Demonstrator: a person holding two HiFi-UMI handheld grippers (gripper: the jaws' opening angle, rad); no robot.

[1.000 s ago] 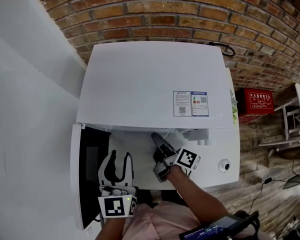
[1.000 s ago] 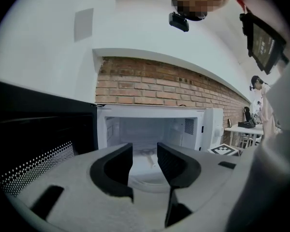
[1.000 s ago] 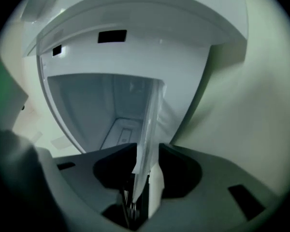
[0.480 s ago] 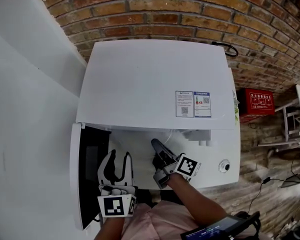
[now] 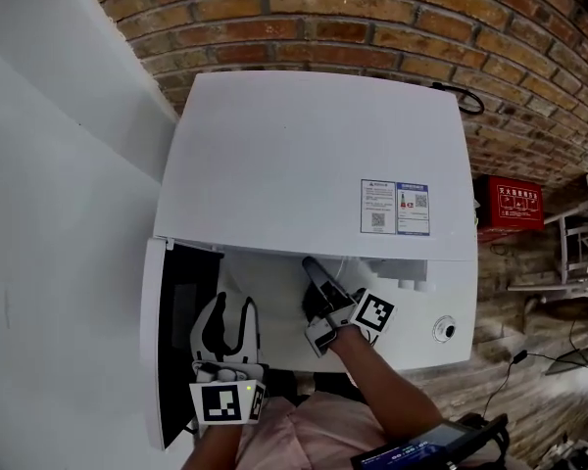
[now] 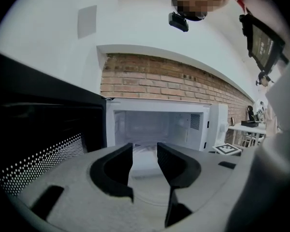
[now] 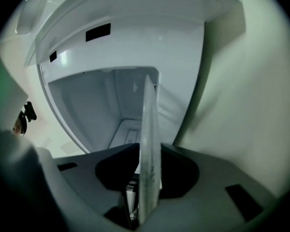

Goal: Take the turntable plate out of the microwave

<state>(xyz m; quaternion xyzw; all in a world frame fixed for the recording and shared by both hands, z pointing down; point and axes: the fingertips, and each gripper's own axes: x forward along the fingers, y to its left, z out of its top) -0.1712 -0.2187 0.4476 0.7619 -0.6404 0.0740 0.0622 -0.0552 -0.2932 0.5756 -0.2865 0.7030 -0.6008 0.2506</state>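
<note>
Microwave (image 5: pixel 314 155): white, seen from above, backed against the brick wall (image 5: pixel 372 18); its door (image 5: pixel 171 331) is swung open at its left side.
Turntable plate (image 7: pixel 149 124): seen edge-on at the mouth of the microwave, reaching from the right gripper's jaws into the white cavity; whether it rests on the microwave's floor cannot be told.
Right gripper (image 5: pixel 312 267): reached into the front opening of the microwave and turned on its side; the jaws are opening, with the plate's rim between them and both pads seen against it.
Left gripper (image 5: pixel 233 306): held in front of the microwave, just beside the open door, pointed at the cavity; the jaws are parted and nothing is gripped.
Stickers (image 5: pixel 397 209): two, stuck on the microwave's top near its front right.
Knob (image 5: pixel 443 329): set in the microwave's front panel, right of the right gripper.
</note>
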